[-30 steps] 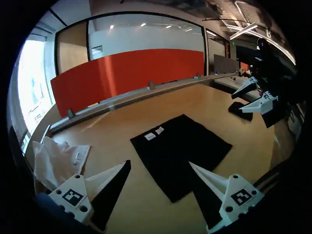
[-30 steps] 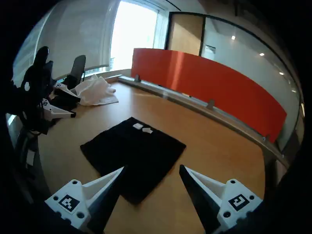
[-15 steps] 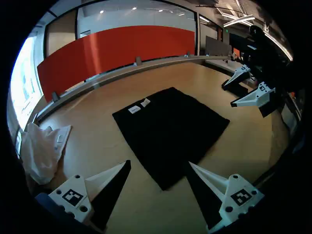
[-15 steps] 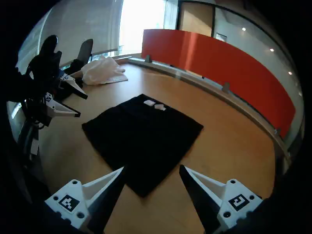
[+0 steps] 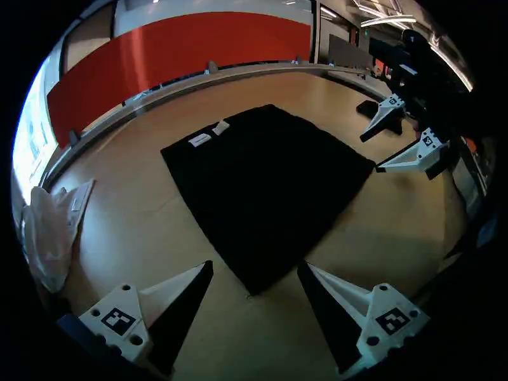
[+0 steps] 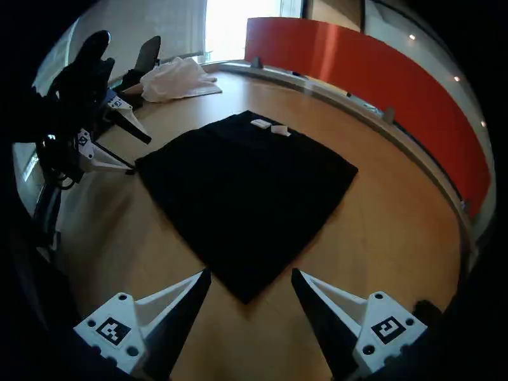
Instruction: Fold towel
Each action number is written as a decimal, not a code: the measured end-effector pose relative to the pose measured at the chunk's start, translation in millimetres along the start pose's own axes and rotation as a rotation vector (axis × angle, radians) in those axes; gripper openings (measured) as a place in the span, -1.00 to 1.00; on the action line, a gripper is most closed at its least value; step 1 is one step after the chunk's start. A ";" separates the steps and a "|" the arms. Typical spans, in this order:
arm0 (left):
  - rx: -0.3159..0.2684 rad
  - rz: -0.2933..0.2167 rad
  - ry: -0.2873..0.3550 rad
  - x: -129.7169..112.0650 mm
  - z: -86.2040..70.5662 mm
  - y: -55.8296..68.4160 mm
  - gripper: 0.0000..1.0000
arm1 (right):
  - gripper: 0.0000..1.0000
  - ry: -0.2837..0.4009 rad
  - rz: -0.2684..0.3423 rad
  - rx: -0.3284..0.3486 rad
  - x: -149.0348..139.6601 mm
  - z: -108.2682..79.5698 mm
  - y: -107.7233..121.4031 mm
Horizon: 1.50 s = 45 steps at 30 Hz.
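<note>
**Closing in on the towel**

I have tipped both grippers down toward the towel (image 5: pixel 267 184), which has grown larger in each view. Its near corner, once ahead of my fingertips, now lies low centre between the fingers of my left gripper (image 5: pixel 254 265) and my right gripper (image 6: pixel 251 272). The red panel (image 5: pixel 178 44) has slid to the top edge.

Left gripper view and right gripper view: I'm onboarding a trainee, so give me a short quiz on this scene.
1. True or false: the towel lies flat on the table.
2. The left claw and right claw are: A) both open; B) both shut on the towel; C) one open, one shut.
3. How many small white tags lie on the towel?

Key: 1 true; 2 A; 3 two.
</note>
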<state>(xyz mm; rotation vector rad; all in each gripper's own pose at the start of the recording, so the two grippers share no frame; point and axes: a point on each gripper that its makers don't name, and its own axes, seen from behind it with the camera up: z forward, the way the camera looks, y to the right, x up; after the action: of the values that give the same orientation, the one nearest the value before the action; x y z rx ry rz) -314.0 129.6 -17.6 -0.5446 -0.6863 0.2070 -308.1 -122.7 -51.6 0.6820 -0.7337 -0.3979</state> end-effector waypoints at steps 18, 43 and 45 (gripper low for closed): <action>-0.016 0.011 -0.050 -8.9 11.9 4.4 0.95 | 0.84 -0.048 0.016 0.056 -15.3 9.9 -2.8; -0.035 0.034 -0.086 -7.9 11.9 16.8 0.22 | -0.49 -0.052 0.010 0.068 -17.1 9.6 -3.7; -0.033 0.032 -0.087 -7.5 12.1 16.6 0.06 | -0.52 -0.053 0.011 0.068 -17.4 9.5 -3.5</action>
<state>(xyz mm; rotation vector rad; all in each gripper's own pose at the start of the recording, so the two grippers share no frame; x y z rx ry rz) -327.7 145.8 -22.9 -0.5813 -0.7668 0.2501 -327.2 -119.7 -57.2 0.7332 -0.8039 -0.3841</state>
